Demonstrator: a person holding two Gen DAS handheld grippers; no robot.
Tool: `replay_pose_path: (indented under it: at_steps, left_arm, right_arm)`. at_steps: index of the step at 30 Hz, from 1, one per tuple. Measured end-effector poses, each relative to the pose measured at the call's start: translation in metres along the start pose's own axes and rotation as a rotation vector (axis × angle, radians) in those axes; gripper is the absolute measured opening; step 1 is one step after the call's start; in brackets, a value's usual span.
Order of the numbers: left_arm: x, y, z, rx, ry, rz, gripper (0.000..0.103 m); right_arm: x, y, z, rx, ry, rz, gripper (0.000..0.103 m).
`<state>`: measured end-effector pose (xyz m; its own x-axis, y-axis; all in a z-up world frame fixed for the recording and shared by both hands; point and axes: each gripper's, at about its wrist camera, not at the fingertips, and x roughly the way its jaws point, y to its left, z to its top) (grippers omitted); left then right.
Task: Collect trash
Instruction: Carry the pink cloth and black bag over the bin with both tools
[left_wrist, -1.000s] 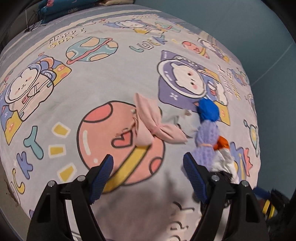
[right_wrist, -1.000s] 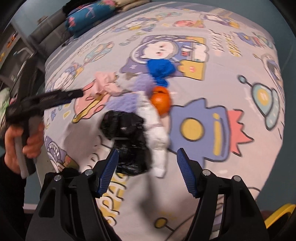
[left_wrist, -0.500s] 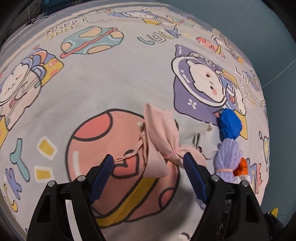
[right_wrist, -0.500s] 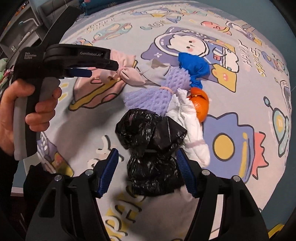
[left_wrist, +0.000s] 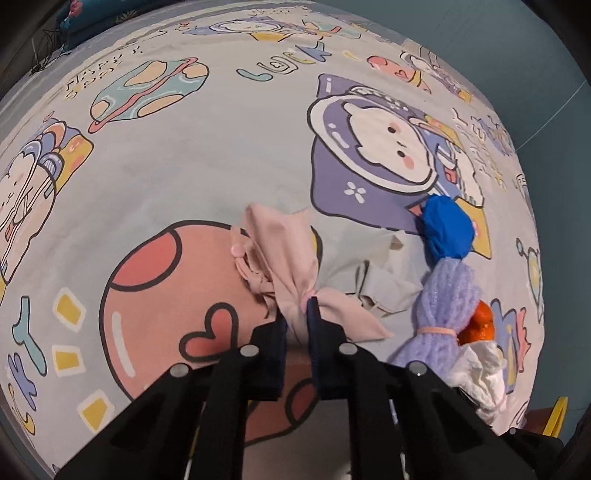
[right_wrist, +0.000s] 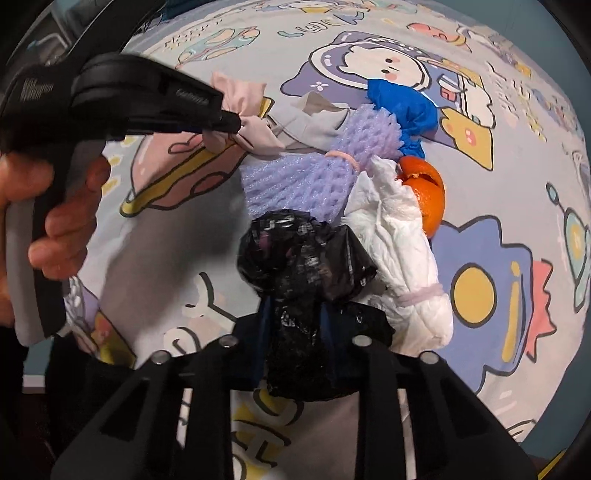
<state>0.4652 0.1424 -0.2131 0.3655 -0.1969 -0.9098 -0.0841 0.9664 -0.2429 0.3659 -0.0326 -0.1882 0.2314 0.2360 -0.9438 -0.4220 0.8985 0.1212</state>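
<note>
- Bedsheet, one: pale grey with cartoon astronauts, planets and lettering; fills most of both views.
- Left gripper, one: low centre of the left wrist view, jaws just closed and pinching the knotted waist of the pink cloth. In the right wrist view it enters from the upper left, held by a hand.
- Pink cloth bundle, one: centre of the left wrist view, lying over the printed pink planet, tied at the middle with a thin cord.
- Right gripper, one: low centre of the right wrist view, jaws just closed, pinching the black bag between the blue pads.
- Black plastic bag, one: crumpled and glossy, centre of the right wrist view, touching the white wad on its right.
- White paper wad, one: banded with a thin elastic near its lower end.
- Purple foam net, one: cinched by a pink elastic band, above the black bag.
- Blue crumpled piece, one: upper right of centre, touching the foam net.
- Orange peel, one: between the white wad and the sheet's blue cartoon figure.
- Grey paper scrap, one: flat, between the pink bundle and the foam net.
</note>
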Motion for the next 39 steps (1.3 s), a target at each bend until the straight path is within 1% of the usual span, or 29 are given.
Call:
replay_pose_path:
  at_steps: [8, 14, 20, 24, 28, 33, 39]
  left_arm:
    - [-0.029, -0.004, -0.015, 0.002, -0.025, -0.034, 0.007]
    - [-0.049, -0.003, -0.033, -0.01, -0.027, -0.049, 0.007]
    - [-0.075, -0.005, -0.048, -0.012, -0.057, -0.061, 0.006]
    - [-0.094, -0.006, -0.058, 0.0, -0.074, -0.05, 0.006]
    - [-0.112, -0.004, -0.069, 0.001, -0.091, -0.039, 0.006]
    - [-0.135, 0.001, -0.084, 0.005, -0.113, -0.02, 0.006]
    - [-0.163, 0.007, -0.098, 0.001, -0.15, -0.009, 0.006]
  right_arm:
    - [-0.018, -0.024, -0.016, 0.067, -0.02, 0.001, 0.015]
    - [-0.037, -0.057, -0.026, 0.137, -0.059, -0.043, 0.015]
    - [-0.05, -0.093, -0.026, 0.212, -0.108, -0.1, 0.015]
    - [-0.061, -0.113, -0.029, 0.249, -0.138, -0.136, 0.015]
    - [-0.08, -0.13, -0.037, 0.293, -0.174, -0.141, 0.015]
    - [-0.108, -0.138, -0.049, 0.323, -0.234, -0.139, 0.015]
    - [-0.145, -0.139, -0.063, 0.34, -0.299, -0.081, 0.015]
